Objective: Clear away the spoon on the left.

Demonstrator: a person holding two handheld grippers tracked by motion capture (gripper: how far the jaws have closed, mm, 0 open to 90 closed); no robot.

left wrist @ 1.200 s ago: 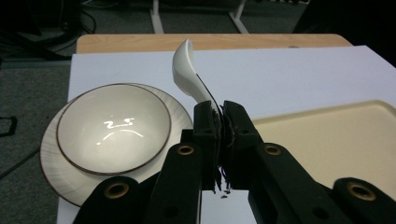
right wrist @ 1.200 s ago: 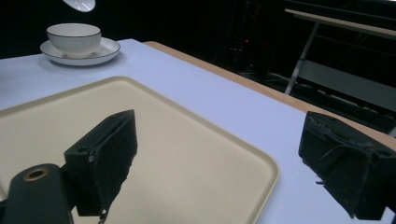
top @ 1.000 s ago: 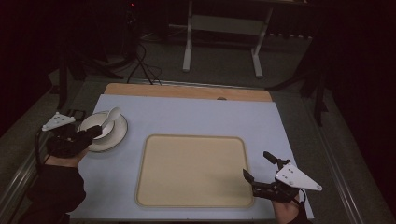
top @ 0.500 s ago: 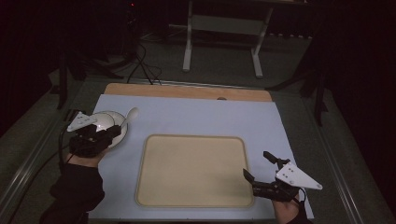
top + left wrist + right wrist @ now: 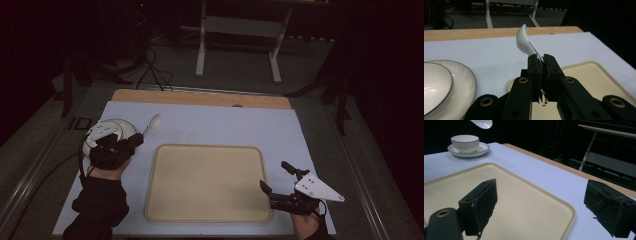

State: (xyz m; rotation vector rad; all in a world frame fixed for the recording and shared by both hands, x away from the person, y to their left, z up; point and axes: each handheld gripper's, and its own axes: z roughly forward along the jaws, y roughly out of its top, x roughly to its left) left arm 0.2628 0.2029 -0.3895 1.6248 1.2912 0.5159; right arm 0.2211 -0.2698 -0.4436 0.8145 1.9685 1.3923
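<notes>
A white ceramic spoon (image 5: pixel 524 41) sticks up and forward from my left gripper (image 5: pixel 542 62), which is shut on its handle. From above, the spoon (image 5: pixel 154 120) hangs over the blue mat between the saucer and the tray, with the left gripper (image 5: pixel 139 140) just left of the tray's corner. A white bowl (image 5: pixel 465 142) stands on its saucer (image 5: pixel 481 149) at the mat's left. The beige tray (image 5: pixel 207 182) lies in the middle. My right gripper (image 5: pixel 273 175) rests open at the tray's right edge, its jaws wide apart with nothing between them (image 5: pixel 540 195).
The blue mat (image 5: pixel 280 135) covers the table, with a wooden strip (image 5: pixel 200 97) along the far edge. A metal stand (image 5: pixel 237 30) and cables (image 5: pixel 150 65) sit on the dark floor beyond. A cable trails from the left gripper off the table's left side.
My left gripper has lifted the spoon out of the bowl and carried it right and nearer, toward the tray's left corner. The right gripper has stayed put.
</notes>
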